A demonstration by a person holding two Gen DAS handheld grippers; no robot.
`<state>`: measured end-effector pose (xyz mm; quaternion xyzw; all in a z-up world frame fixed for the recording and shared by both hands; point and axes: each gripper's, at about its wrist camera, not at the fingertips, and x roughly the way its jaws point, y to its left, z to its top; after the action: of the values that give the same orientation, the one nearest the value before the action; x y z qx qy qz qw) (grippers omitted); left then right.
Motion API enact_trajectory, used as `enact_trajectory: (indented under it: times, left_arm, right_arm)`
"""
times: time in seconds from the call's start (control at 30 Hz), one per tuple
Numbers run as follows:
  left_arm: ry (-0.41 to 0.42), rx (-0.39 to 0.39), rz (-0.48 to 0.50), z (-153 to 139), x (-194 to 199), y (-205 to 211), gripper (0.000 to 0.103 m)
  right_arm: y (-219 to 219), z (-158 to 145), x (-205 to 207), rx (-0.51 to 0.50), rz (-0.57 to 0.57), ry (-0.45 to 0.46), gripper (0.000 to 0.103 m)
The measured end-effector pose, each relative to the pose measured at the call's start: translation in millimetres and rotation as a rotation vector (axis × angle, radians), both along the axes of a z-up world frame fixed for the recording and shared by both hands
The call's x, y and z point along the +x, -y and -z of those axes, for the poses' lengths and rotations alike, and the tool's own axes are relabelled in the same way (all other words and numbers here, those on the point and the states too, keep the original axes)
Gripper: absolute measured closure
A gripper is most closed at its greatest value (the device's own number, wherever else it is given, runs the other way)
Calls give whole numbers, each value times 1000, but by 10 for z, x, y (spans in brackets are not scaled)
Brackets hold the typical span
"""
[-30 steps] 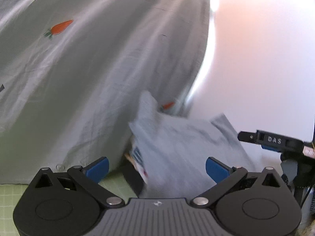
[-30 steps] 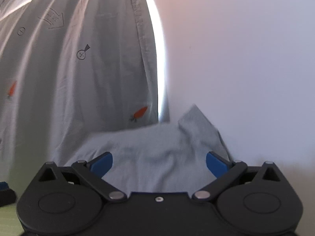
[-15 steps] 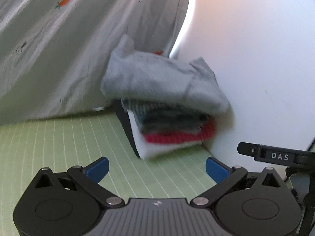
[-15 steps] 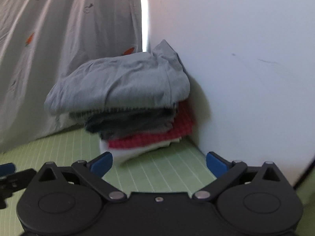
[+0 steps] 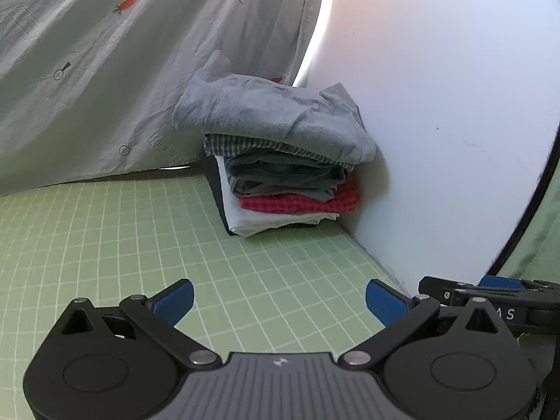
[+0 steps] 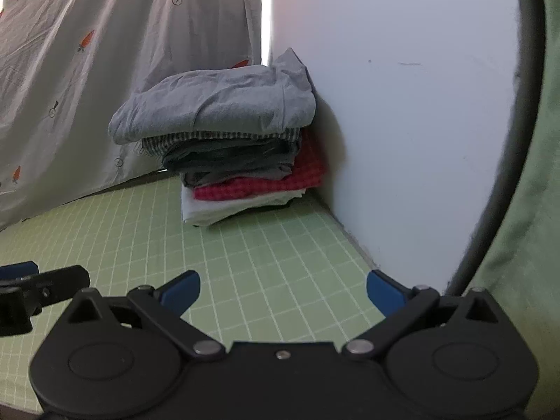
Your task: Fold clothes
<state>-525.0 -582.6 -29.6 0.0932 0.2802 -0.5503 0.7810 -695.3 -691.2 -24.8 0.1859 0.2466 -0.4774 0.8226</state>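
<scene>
Both claws, left gripper [image 5: 278, 299] and right gripper [image 6: 281, 288], hang released and empty; the folded stack [image 5: 280, 161] sits in the mat's far corner. Its slumped grey top piece [image 6: 217, 105] overhangs, so 1 nudge could topple it.

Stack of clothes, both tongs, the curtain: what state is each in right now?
Grey garment: folded, top of the stack, one corner sticking up.
Checked garment: folded, directly under the grey one.
Red garment: folded, low in the stack.
White garment: folded, near the bottom.
Left tongs: open, empty, above the mat.
Right tongs: open, empty.
Carrot-print curtain: hanging, creased.
</scene>
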Motion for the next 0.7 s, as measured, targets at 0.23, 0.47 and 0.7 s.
enact_trajectory:
  times: [0.23, 0.47, 0.7]
  left_arm:
    - [26, 9, -18, -26, -113, -103, 0]
    - [35, 1, -26, -58, -156, -107, 0]
    - [38, 7, -25, -43, -232, -77, 0]
  right_arm:
    - [-100, 2, -99, -5, -12, 12, 1]
    - [-136, -30, -147, -19, -23, 18, 1]
    - [-116, -40, -228, -21, -15, 20, 1]
